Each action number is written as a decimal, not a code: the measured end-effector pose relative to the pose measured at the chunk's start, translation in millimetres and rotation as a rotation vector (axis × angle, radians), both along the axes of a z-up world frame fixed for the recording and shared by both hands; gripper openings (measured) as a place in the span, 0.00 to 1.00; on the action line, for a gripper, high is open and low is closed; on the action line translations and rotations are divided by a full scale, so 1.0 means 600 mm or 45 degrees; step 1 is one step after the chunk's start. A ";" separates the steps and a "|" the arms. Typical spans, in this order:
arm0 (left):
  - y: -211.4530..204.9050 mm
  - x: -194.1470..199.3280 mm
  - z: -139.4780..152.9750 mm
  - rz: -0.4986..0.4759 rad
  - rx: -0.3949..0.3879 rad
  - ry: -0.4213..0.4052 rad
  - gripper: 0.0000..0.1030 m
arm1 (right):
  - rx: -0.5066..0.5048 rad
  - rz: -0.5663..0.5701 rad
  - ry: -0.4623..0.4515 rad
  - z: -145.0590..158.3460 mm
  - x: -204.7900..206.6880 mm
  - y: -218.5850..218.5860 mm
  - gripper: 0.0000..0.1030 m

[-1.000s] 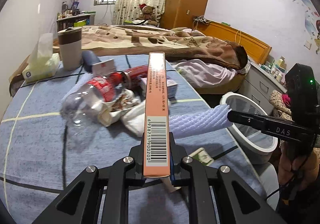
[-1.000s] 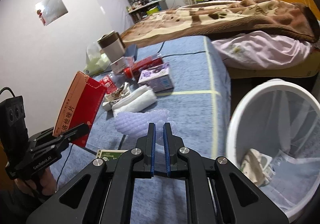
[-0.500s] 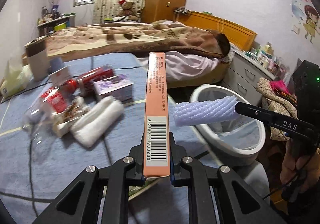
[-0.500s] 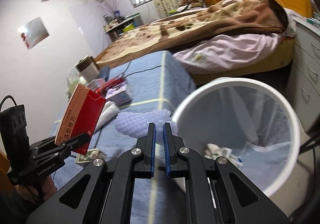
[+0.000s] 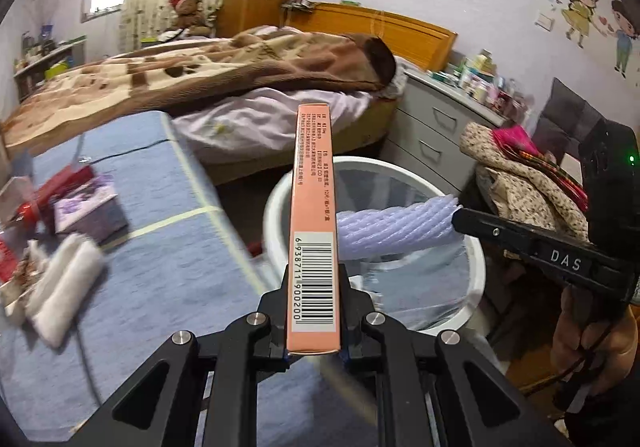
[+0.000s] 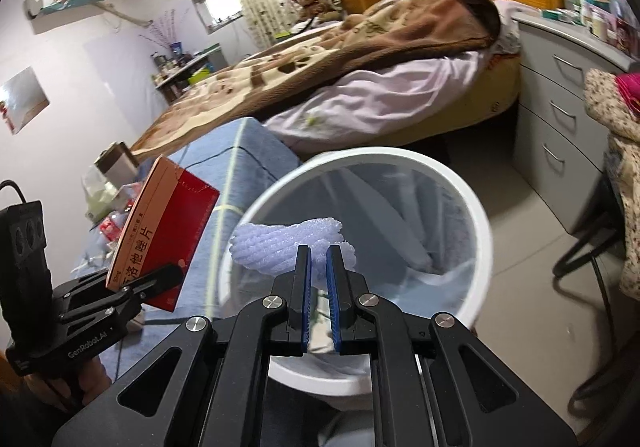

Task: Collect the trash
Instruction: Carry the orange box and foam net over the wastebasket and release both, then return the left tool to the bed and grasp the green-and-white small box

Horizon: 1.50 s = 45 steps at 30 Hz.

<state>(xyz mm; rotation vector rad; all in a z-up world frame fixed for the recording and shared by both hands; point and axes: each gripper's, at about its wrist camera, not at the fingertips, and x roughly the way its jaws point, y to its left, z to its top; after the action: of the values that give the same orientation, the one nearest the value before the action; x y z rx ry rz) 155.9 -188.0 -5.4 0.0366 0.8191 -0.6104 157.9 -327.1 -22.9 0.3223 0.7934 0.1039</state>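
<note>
My left gripper (image 5: 313, 327) is shut on an orange and red medicine box (image 5: 314, 231), held upright at the bin's near edge; the box also shows in the right wrist view (image 6: 164, 235). My right gripper (image 6: 318, 279) is shut on a lilac foam net sleeve (image 6: 288, 243), held over the open white trash bin (image 6: 472, 207). The sleeve (image 5: 396, 227) and the bin (image 5: 476, 259) show in the left wrist view too. The bin has a clear liner and some trash inside.
A blue-covered table (image 5: 168, 183) at left carries a purple box (image 5: 86, 207), white wadded paper (image 5: 64, 287), red wrappers and a cup (image 6: 116, 163). A bed (image 6: 360, 59) lies behind, grey drawers (image 6: 560, 87) to the right, a chair with clothes (image 5: 528, 175) beside the bin.
Both grippers have swung right from the table to the bin. The foam sleeve now hangs over the bin's opening and the box is at its rim. Both holds are unchanged.
</note>
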 end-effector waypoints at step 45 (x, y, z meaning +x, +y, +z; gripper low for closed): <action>0.116 -0.049 0.015 0.185 -0.041 0.017 0.47 | -0.159 0.240 -0.049 0.027 -0.031 0.098 0.50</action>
<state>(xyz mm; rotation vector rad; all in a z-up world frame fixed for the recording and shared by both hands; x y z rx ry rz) 126.8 -118.4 3.7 -0.0560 0.8174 -0.4869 139.5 -268.3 -6.9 0.1268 0.7875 0.2354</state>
